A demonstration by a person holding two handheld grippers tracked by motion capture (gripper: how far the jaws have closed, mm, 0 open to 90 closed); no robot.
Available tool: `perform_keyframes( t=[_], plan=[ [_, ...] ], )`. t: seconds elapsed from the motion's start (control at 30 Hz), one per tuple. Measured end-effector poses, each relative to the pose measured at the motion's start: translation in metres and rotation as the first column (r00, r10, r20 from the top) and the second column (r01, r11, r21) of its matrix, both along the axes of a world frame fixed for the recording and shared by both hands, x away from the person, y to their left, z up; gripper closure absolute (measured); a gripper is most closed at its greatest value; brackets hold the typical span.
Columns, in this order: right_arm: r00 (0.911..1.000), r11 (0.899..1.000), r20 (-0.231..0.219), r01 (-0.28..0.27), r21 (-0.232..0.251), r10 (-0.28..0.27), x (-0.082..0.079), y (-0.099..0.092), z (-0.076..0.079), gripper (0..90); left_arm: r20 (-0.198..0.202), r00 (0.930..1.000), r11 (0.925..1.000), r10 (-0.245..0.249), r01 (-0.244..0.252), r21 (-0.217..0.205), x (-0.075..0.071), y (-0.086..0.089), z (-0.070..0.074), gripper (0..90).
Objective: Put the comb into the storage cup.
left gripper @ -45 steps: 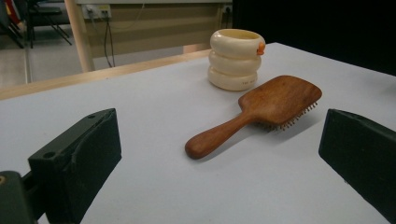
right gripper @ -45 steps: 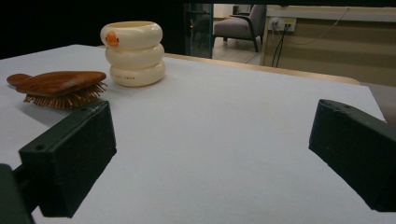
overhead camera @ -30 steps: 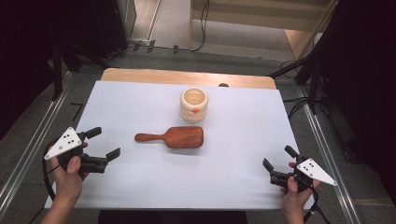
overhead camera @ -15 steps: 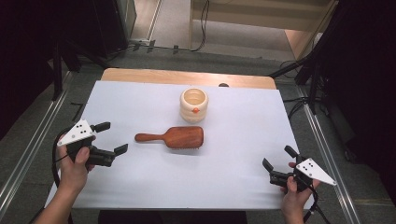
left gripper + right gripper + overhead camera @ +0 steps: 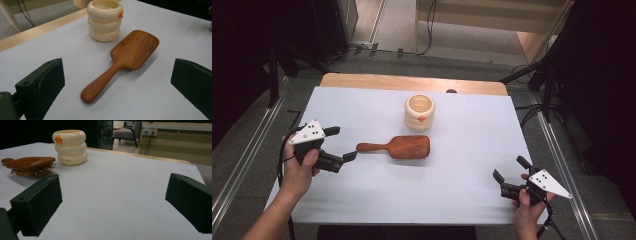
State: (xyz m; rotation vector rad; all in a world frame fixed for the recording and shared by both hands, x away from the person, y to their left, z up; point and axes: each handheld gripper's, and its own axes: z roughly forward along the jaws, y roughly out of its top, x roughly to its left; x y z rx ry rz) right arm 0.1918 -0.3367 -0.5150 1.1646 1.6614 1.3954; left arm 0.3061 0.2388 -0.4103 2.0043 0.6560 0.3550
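Note:
A brown wooden hairbrush (image 5: 398, 147) lies bristles down on the white table cover, handle pointing left; its handle end (image 5: 91, 91) is close in front of my left gripper's jaws. Behind it stands a cream ribbed cup (image 5: 419, 112) with a small orange mark. My left gripper (image 5: 341, 143) is open, just left of the handle tip, nothing between its jaws. At the front right corner my right gripper (image 5: 510, 169) is held open and apart from both objects. The brush (image 5: 31, 165) and cup (image 5: 70, 147) lie far off in the right gripper view.
The white cover (image 5: 462, 150) spreads over a wooden table whose bare strip (image 5: 412, 82) shows at the back. Metal rails (image 5: 562, 150) run along both sides. Cables lie on the floor beyond the table.
My left gripper has moved right and slightly forward, closing in on the brush handle. The right gripper, brush and cup have stayed put.

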Motion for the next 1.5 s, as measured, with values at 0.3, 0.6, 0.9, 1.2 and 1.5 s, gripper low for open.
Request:
perform_keyframes(
  t=[0.3,0.6,0.9,1.2,1.5],
  plan=[
    [1.0,1.0,-0.002,0.003,0.001,-0.003,0.0,0.0,0.0,0.0,-0.004,0.9987,0.9949,-0.051,0.051,0.087,0.013,-0.015,0.007,0.0],
    [1.0,1.0,0.0,0.0,0.003,0.0,0.0,-0.001,0.0,0.0,-0.051,0.9948,0.9895,-0.088,0.093,0.111,0.03,-0.024,0.008,0.0],
    [1.0,1.0,0.001,0.0,0.003,0.0,0.0,-0.001,0.0,0.0,-0.088,0.9885,0.9791,-0.124,0.136,0.152,0.044,-0.03,0.006,0.0],
    [1.0,1.0,0.001,0.0,0.003,0.0,0.0,-0.001,0.0,0.0,-0.108,0.9814,0.9682,-0.159,0.176,0.178,0.054,-0.035,0.007,0.0],
    [1.0,1.0,0.0,-0.001,0.002,0.001,0.0,-0.001,0.0,0.0,-0.136,0.9678,0.9458,-0.212,0.238,0.221,0.065,-0.044,0.006,0.0]
  ],
)
